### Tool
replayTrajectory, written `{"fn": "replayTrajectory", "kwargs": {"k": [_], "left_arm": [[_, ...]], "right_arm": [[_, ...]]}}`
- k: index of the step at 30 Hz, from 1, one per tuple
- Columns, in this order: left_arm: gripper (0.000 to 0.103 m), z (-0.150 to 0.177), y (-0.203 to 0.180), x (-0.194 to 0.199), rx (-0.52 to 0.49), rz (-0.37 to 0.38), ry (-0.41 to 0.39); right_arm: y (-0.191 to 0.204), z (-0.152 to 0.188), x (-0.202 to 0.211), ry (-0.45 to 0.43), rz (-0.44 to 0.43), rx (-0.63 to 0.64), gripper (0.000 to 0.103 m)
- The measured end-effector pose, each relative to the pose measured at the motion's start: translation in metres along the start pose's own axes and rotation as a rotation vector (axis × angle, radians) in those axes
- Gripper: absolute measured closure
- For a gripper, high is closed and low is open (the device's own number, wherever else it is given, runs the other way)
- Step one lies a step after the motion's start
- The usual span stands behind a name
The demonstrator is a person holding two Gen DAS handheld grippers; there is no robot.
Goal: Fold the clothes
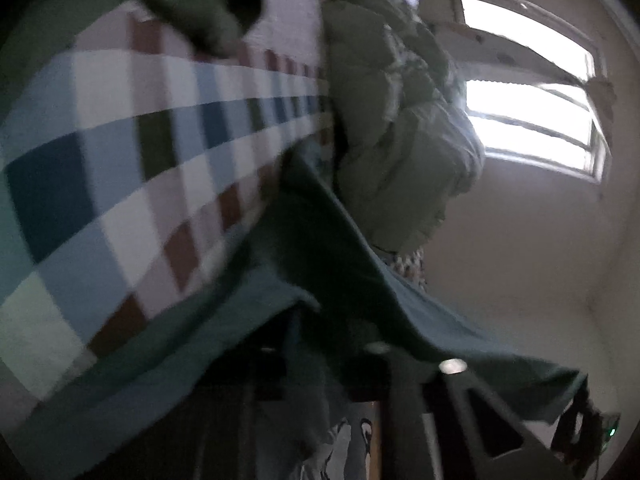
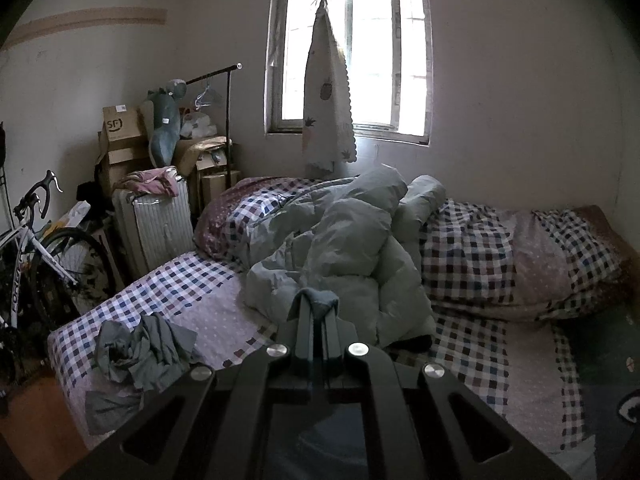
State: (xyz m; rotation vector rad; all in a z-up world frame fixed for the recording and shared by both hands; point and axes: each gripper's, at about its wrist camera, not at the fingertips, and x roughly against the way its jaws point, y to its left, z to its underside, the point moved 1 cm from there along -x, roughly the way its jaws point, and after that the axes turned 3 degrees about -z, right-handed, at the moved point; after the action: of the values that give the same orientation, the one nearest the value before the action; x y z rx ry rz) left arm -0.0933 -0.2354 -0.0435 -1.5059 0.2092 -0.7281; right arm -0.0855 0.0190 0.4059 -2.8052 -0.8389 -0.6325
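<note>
Pinching dark teal cloth (image 2: pixel 316 300) in the clenched right gripper (image 2: pixel 316 320), over the near edge of the checked bed sheet (image 2: pixel 192 280).
Clamped too on teal fabric (image 1: pixel 360 300): left gripper (image 1: pixel 404 364), blurred, tilted. Farther off, pale green duvet (image 2: pixel 352 248); crumpled grey garment (image 2: pixel 140 348) near left.

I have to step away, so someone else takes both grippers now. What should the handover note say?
Right gripper: jaws shut on a corner of the dark teal garment.
Left gripper: shut; the same teal cloth drapes over it, grip itself hidden.
Crumpled grey garment lies unfolded on the checked bedsheet.
Done: teal piece picked up.
Left: fold it, then the grey one.
</note>
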Motion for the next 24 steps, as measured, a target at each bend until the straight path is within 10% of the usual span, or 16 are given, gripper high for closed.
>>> {"fn": "replayTrajectory", "kwargs": {"k": [16,24], "left_arm": [[0.102,-0.022,0.003,0.057,-0.012,-0.001,-0.232],[0.102,-0.017,0.005,0.053,-0.065,-0.090,-0.223]], "right_arm": [[-0.101,0.104,-0.032,0.176,0.114,-0.176,0.102],[-0.162,0.192,-0.064,0.332,0.202,-0.322,0.102]]}}
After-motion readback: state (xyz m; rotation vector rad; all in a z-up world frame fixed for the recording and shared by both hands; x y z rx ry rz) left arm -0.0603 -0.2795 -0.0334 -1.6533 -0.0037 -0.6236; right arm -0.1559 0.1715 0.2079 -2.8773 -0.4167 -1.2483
